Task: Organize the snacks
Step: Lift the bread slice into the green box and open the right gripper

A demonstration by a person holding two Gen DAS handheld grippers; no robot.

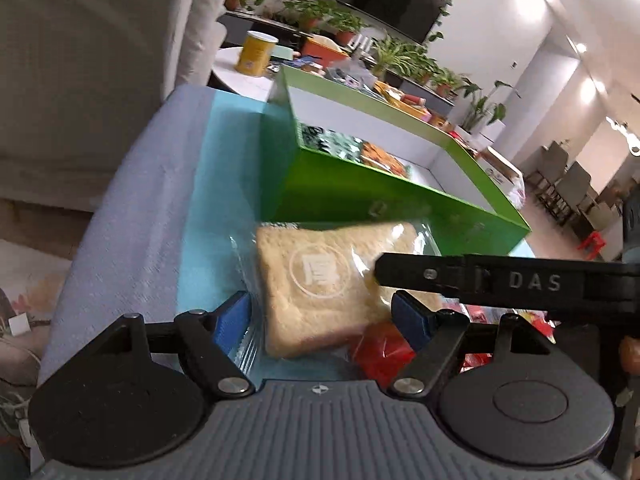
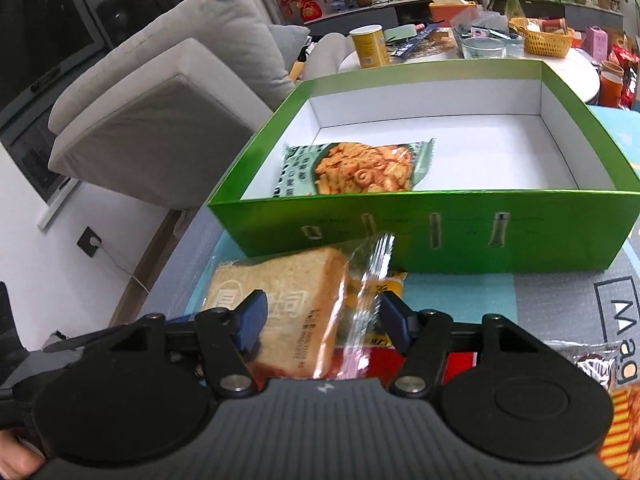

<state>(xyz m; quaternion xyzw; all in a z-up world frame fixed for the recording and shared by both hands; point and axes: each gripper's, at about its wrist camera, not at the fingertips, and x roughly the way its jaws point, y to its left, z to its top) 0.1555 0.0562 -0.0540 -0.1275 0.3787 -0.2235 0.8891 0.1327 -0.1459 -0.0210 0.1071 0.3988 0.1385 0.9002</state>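
Lying flat on counter (image 2: 460,292) just before green box (image 2: 440,232): wrapped bread slice (image 1: 320,284). Left hand-held gripper (image 1: 324,316) open, astride bread. Right hand-held gripper (image 2: 320,320) open, over same bread. Snack packet (image 2: 356,168) inside box, left side.

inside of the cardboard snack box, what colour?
White inside, glossy green outside: the open cardboard box. Right wrist view shows it best.
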